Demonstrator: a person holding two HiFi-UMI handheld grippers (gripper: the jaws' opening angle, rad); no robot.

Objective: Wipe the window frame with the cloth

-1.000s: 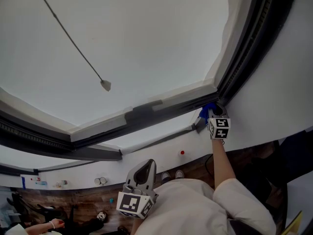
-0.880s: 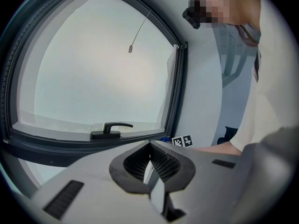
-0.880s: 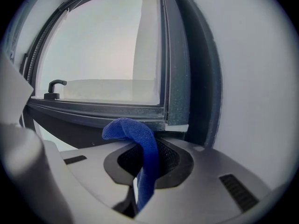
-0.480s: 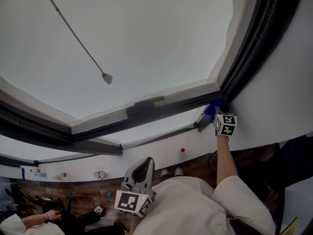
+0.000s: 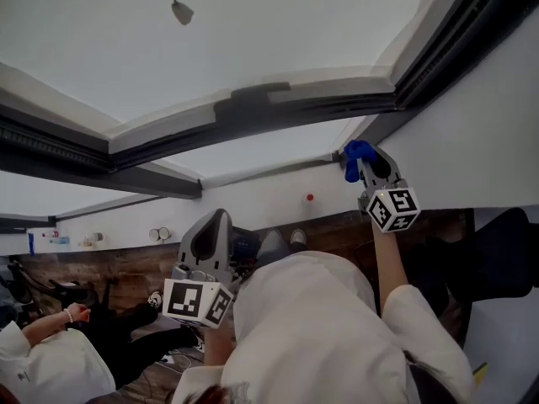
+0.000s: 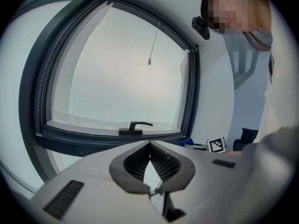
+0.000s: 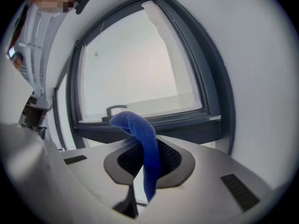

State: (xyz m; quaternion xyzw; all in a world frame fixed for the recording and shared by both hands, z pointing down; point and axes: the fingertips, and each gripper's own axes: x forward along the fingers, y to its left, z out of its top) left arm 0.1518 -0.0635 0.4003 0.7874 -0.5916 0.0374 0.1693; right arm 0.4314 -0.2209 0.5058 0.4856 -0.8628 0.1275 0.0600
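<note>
The right gripper, raised beside the lower corner of the dark window frame, had its jaws pinching the blue cloth. Whether the cloth touched the frame could not be told. The left gripper was held low, well apart from the frame, with its jaws pressed together on nothing.

Head view farther back, gripper views nearer, window frame shared
</note>
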